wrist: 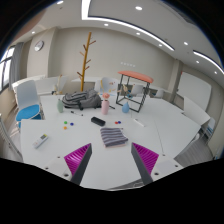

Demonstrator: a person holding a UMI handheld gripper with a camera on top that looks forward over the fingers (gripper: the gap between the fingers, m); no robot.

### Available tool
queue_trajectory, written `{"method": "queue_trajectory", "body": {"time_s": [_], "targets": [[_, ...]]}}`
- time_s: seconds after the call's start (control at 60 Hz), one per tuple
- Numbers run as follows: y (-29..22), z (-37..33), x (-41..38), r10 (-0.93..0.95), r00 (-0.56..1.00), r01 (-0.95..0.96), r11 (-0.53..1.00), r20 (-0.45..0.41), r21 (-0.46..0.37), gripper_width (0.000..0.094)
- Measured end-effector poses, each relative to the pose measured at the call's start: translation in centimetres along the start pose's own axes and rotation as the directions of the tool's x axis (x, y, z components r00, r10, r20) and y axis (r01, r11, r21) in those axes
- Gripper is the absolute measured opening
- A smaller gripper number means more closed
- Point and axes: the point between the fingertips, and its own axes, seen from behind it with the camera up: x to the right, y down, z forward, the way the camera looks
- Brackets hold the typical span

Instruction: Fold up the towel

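The claw point(112, 158) hangs spread wide above the white tabletop point(60, 135), its magenta pads point(78, 157) well apart and touching nothing. Just ahead of the fingers, roughly centred between them, the grey striped towel point(114, 136) lies folded flat, bare tabletop all round it. Beyond it lies a small dark object point(98, 121), then a pink bottle point(106, 102) upright near the far edge, open floor and a wooden coat stand point(87, 58) behind.

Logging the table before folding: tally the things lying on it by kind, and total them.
Towel: 1, folded, grey striped, beyond the open gripper
Black box: 1
White box: 1
Small coloured bits: 2, too small to identify
Total: 5
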Motion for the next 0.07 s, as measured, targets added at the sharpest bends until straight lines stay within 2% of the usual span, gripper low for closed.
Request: {"method": "queue_trajectory", "body": {"time_s": [0.067], "targets": [[0.43,-0.92,-0.36,0.011,1.000,-0.011,1.000,0.004,-0.003,0.0852]]}}
